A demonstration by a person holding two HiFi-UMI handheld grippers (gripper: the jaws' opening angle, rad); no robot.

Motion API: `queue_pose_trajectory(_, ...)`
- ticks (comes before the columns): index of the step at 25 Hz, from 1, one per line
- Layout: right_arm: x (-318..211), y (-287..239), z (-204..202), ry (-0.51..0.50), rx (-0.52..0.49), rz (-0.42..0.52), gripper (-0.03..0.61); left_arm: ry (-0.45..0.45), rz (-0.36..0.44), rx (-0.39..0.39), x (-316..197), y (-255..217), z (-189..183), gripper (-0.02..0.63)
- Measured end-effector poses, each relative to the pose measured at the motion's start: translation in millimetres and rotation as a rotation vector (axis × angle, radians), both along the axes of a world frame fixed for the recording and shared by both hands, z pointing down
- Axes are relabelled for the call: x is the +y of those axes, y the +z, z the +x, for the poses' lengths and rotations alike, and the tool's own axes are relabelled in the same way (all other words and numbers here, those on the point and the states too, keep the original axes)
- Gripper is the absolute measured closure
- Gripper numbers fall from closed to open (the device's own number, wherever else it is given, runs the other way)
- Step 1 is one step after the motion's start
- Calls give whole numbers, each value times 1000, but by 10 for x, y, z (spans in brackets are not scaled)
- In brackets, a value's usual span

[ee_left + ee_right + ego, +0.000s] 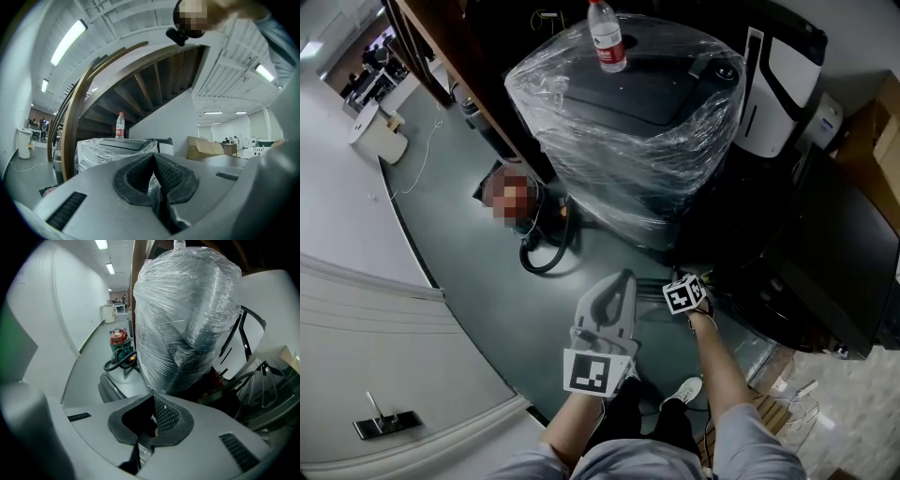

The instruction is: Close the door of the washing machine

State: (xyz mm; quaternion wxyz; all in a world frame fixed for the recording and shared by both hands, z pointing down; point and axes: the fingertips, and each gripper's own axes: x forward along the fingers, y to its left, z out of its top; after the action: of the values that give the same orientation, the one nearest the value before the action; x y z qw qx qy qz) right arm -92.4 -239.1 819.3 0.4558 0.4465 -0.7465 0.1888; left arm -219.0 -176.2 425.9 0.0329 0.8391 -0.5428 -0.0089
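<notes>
A dark top-loading washing machine [628, 122] wrapped in clear plastic film stands ahead of me; its lid looks flat and down under the wrap. A water bottle [607, 37] stands on top of it. My left gripper [624, 277] is shut and empty, held low in front of the machine and clear of it. My right gripper [679, 277] sits beside it near the machine's lower front, its jaws mostly hidden under its marker cube. The left gripper view has the shut gripper [153, 157] facing the machine [108, 150] and bottle [120, 125]. In the right gripper view, the gripper [153, 397] is shut before the machine [187, 319].
A white appliance [778, 84] and a black one [834, 253] stand to the machine's right. A black hose [546, 248] and a red-green device [119, 345] lie on the floor at its left. A wooden stair beam [459, 56] runs behind. Cardboard boxes [877, 131] are at far right.
</notes>
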Motion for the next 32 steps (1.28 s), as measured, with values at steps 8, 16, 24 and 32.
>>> queue_pose_trajectory(8,316,45,37,51,-61,-46,578,55,23,2,42,-21,283,612)
queue_pose_trajectory(16,772,66,159,91,-88,-95,578,103,28,15,126,-101,541,612)
queue_pose_trajectory(24,1262,84,352,151,-109,-101,578,172,23,22,251,-57,928,612)
queue_pose_trajectory(32,1714,40,699,221,-82,-73,578,268,23,30,433,-30,1462,612)
